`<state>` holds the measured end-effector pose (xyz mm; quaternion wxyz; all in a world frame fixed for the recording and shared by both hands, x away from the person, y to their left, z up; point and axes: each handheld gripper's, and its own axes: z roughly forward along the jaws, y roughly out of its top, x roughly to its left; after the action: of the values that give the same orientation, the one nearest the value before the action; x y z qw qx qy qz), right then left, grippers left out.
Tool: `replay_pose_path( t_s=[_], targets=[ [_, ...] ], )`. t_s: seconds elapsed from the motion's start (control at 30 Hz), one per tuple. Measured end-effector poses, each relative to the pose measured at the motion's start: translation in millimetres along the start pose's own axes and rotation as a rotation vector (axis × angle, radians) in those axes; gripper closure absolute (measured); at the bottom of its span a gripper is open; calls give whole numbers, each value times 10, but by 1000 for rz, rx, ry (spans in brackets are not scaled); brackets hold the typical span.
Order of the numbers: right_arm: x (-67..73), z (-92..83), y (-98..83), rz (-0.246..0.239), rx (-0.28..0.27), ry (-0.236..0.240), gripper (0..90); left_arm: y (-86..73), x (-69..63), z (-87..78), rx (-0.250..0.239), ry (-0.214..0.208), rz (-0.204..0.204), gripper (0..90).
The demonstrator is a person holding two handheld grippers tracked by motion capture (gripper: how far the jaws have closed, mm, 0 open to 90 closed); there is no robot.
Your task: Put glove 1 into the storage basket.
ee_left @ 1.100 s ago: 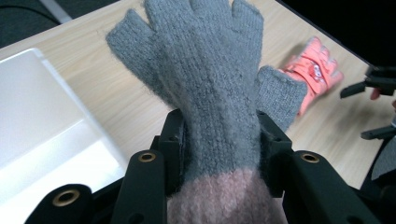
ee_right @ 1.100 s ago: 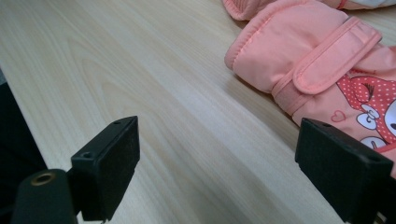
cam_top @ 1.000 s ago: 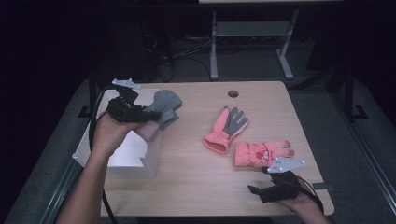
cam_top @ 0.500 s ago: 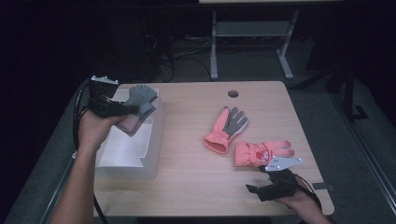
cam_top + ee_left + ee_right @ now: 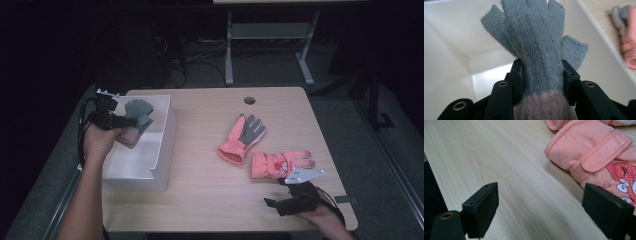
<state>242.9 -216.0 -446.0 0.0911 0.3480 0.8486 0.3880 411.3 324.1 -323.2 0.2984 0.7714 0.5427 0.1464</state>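
Grey knit glove point(image 5: 537, 47) is pinched at the cuff by the left gripper point(image 5: 116, 121), hanging over the white bin point(image 5: 150, 165) at the table's left. If it's let go this high, the fingers could drape over the rim. Right gripper point(image 5: 292, 200) rests near-right with jaws spread, just beside the pink mitten point(image 5: 599, 152); a nudge could snag it.

My left tongs point(image 5: 121, 121) grip a grey knit glove point(image 5: 137, 113) over the white box point(image 5: 161, 150). My right tongs point(image 5: 280, 199) rest on the table point(image 5: 200, 190), well apart from them. Just beyond the right tongs lies a pink glove point(image 5: 277, 163), with another pink-and-grey glove point(image 5: 242, 137) beside it.
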Motion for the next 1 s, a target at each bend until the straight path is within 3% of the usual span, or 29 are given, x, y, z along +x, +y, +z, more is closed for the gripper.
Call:
replay_pose_path(
  t_s=[0.13,0.63,0.87,0.9,1.0],
  targets=[
    [3,1,0,3,0,5,135,-72,62,178,40,24,-27,616],
    [1,-3,-11,1,2,7,135,-250,144,661,184,82,-36,601],
    [1,-12,-21,4,1,5,135,-367,188,821,263,103,-49,505],
    [2,-13,-21,4,1,5,135,-372,185,826,267,108,-53,465],
    [6,-14,-20,5,1,7,135,-377,186,780,209,127,-59,378]
  ],
)
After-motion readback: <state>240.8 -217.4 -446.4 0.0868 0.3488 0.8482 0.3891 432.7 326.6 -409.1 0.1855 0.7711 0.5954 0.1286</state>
